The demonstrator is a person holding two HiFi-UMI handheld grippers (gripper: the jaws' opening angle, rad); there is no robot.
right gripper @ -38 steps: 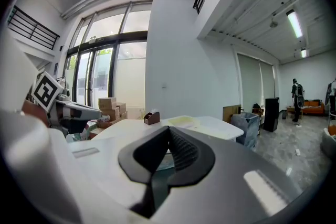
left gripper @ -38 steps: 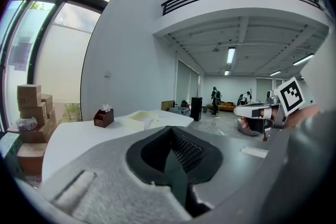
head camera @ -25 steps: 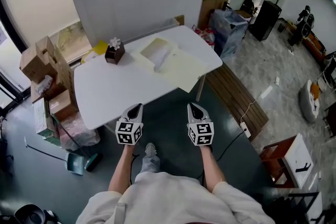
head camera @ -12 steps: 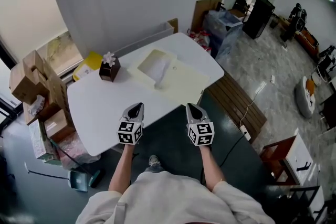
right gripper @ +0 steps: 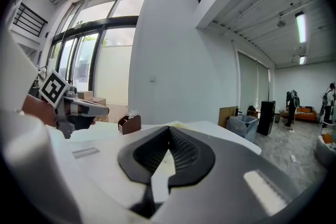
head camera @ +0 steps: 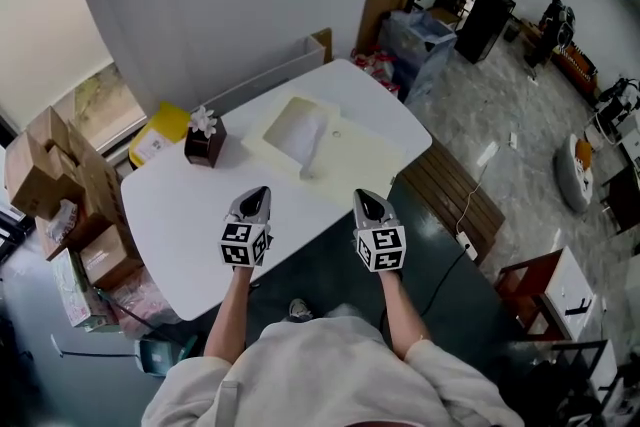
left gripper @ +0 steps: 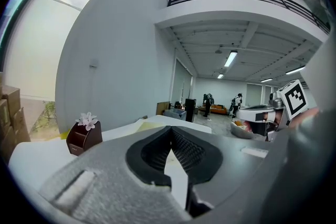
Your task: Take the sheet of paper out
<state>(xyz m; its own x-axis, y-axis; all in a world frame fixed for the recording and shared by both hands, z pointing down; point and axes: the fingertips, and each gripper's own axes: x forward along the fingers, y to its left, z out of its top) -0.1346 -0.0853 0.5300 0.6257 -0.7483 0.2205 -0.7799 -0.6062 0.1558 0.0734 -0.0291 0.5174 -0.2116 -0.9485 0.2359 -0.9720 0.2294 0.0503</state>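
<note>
While the sheet of paper (head camera: 298, 129) lies on the cream folder (head camera: 365, 160) on the worktop (head camera: 190, 210), the left gripper (head camera: 255, 197) and right gripper (head camera: 367, 200) hover at its near edge, fingers pressed together on nothing.

No legible text, labels, brands or numbers in any view. Cubes on the left claw (head camera: 257, 192) and right claw (head camera: 364, 196) carry square coded markers only.

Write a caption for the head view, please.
Left gripper and right gripper, both shut, near a table with a folder.
</note>
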